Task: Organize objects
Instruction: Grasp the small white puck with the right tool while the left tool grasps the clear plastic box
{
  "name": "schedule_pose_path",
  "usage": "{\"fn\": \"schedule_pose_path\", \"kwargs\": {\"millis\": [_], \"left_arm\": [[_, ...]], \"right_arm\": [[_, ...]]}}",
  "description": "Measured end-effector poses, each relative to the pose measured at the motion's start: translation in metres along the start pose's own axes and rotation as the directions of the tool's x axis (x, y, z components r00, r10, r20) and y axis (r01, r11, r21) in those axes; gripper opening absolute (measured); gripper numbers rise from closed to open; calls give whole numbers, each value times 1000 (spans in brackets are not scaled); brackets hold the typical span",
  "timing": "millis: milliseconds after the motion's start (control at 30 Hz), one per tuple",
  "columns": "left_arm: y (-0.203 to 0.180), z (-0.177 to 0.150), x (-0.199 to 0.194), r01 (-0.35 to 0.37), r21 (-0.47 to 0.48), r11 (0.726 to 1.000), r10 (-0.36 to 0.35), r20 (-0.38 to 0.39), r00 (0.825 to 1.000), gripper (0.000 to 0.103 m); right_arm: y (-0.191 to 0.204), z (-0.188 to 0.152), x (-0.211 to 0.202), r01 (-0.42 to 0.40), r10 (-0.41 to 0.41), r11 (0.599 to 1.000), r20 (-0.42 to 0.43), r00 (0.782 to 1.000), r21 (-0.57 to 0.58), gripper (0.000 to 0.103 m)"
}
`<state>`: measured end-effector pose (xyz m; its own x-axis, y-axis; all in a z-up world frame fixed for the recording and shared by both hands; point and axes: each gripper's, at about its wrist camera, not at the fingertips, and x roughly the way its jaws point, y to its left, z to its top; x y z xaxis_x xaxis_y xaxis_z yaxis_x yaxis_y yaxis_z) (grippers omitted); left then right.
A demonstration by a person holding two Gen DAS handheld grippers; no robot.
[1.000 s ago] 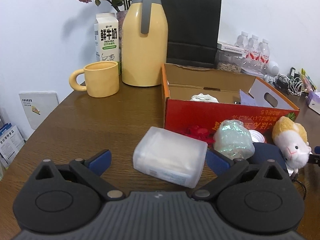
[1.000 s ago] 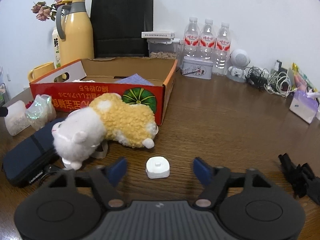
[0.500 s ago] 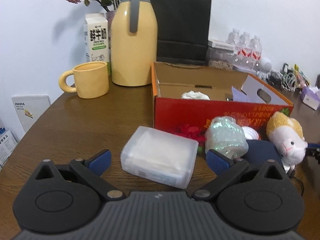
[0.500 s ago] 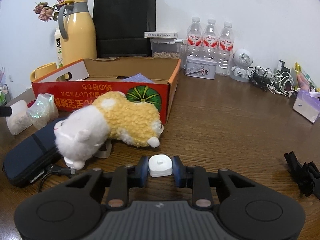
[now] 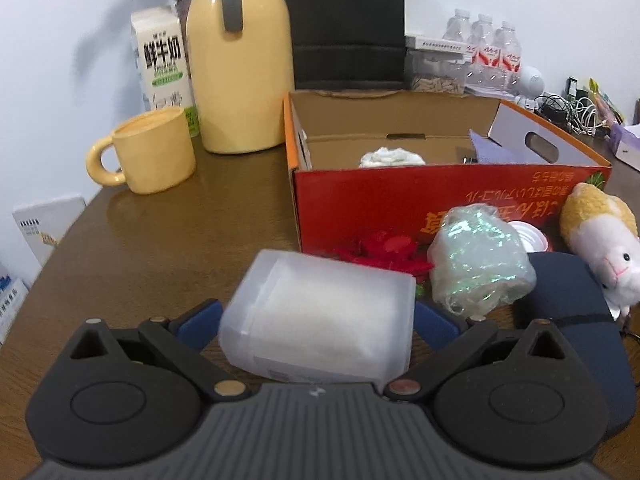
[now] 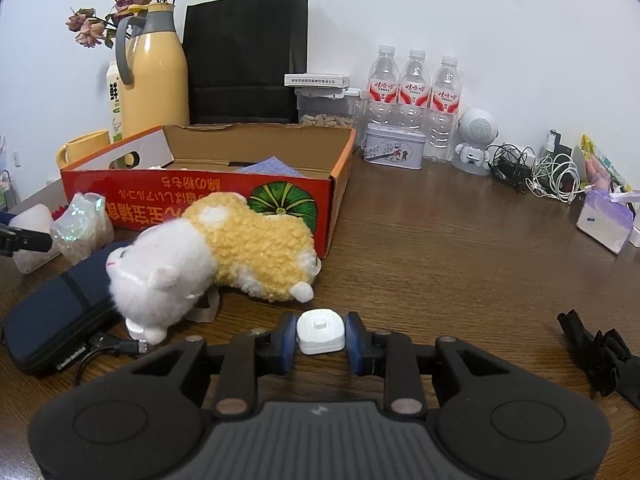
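A translucent white plastic box (image 5: pixel 320 312) lies on the wooden table between the fingers of my left gripper (image 5: pixel 316 320). The gripper is open, its blue pads standing just outside the box's two sides. My right gripper (image 6: pixel 320 334) is shut on a small white square gadget (image 6: pixel 320 330) that rests on the table just in front of a yellow-and-white plush toy (image 6: pixel 208 256). The red cardboard box (image 5: pixel 400 204) stands open behind both, with a white wad and a purple cloth inside it.
An iridescent plastic bundle (image 5: pixel 480 264), a red flower (image 5: pixel 384 248) and a dark blue case (image 5: pixel 568 292) lie against the carton's front. A yellow mug (image 5: pixel 152 152), thermos (image 5: pixel 240 72) and milk carton (image 5: pixel 164 60) stand at the back left. Water bottles (image 6: pixel 416 92), cables (image 6: pixel 540 172) and a black clip (image 6: pixel 600 356) are to the right.
My left gripper has moved forward and down, so the plastic box now sits between its open fingers. My right gripper closed on the white gadget and has held still since.
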<state>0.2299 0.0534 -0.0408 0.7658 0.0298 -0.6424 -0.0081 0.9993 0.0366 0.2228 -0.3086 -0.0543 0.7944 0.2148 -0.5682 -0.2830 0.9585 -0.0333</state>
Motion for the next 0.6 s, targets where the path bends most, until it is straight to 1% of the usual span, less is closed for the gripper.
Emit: {"fn": "schedule_pose_path", "kwargs": {"millis": [133,233,267,300,367,600], "left_arm": [[6,-4,6,22,-38,999,-24,-38,999,103],[10,-5,2,49,-71,996,-50,-17,999,103],[12,-5,2,58,-84,995,-59,-12,998,102],[13,-5,2,60,-88,994,-62,-10,998,98],[12,-5,1,47,-83,995,-47,0,999,91],[3,-10,-6,38,-54,998,-37,25,999,90]], "right_arm": [[-1,0,0,0,0,1000,-3,1000,2,25],[-1,0,0,1,-1,1000,-2,1000,6,25],[-1,0,0,2,-2,1000,0,1000,8,25],[-1,0,-1,3,-3,1000,1,1000,10,25],[-2,0,-1,7,-7,1000,4,1000,14,25],[-3,0,-4,25,-26,999,22,999,23,25]]}}
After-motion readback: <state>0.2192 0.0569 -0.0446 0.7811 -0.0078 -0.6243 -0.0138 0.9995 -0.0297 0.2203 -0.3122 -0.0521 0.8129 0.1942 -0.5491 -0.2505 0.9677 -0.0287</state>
